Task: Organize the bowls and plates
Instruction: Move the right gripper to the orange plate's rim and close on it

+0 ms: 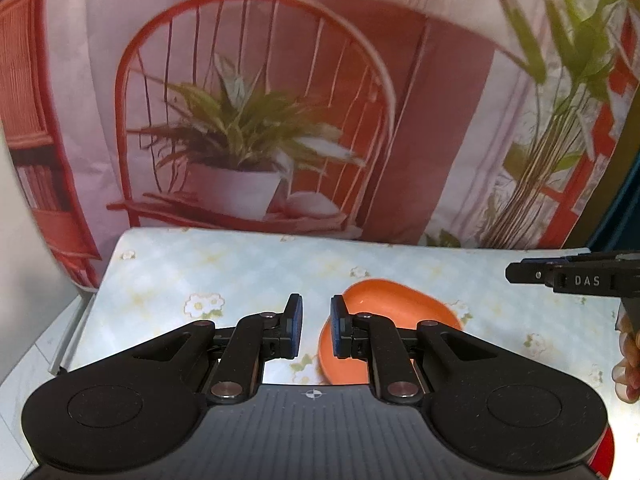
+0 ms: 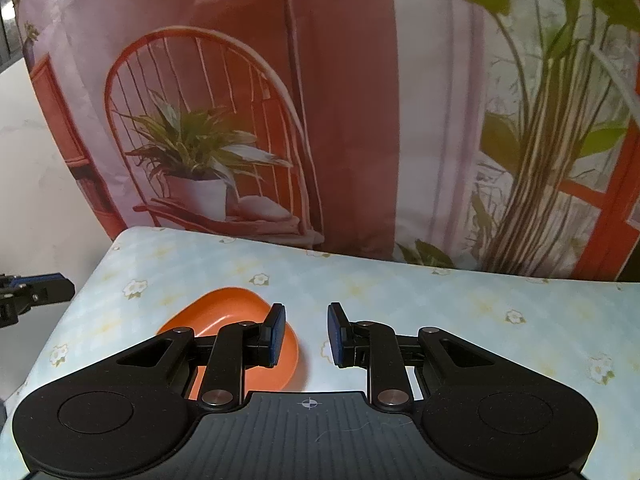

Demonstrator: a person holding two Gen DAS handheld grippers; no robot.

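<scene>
the left gripper (image 1: 316,326) and right gripper (image 2: 306,334) both hang apart, holding nothing, above the orange bowl (image 2: 232,312) on the flowery table (image 2: 440,300). only the left view shows fingers (image 1: 628,364) at its right edge.

White letters "DAS" stand on the black right gripper (image 1: 576,278) at the right edge of the left wrist view

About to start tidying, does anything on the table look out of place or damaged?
Nothing stands out. One orange dish sits flat on the floral tablecloth, unspilled and intact as far as visible. Both tools are open and empty.
</scene>
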